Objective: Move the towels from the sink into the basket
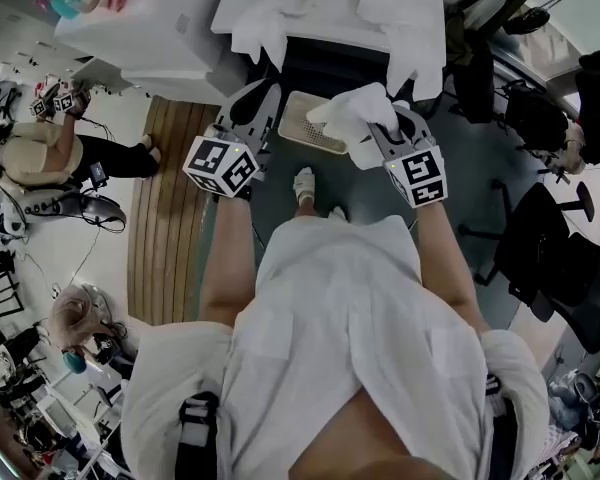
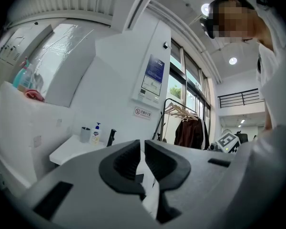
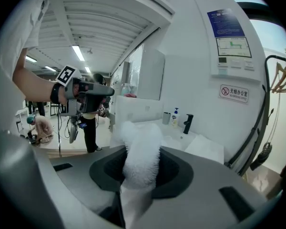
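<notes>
My right gripper (image 1: 383, 120) is shut on a fluffy white towel (image 1: 348, 114), held just above a pale slatted basket (image 1: 302, 134) on the floor in front of my feet. In the right gripper view the towel (image 3: 140, 144) stands up between the jaws of the right gripper (image 3: 142, 162). To the left of the basket, my left gripper (image 1: 252, 100) points level with its jaws together and nothing visibly held (image 2: 142, 149). More white towels (image 1: 272, 16) (image 1: 416, 24) lie on the sink counter (image 1: 330, 36) beyond the basket.
A black faucet (image 3: 187, 123), a soap bottle (image 3: 175, 117) and a cup stand on the counter. Wooden decking (image 1: 165, 208) lies to the left and a person sits on the floor (image 1: 40, 153). Black chairs (image 1: 550, 258) crowd the right. A clothes rack (image 2: 186, 125) stands by the window.
</notes>
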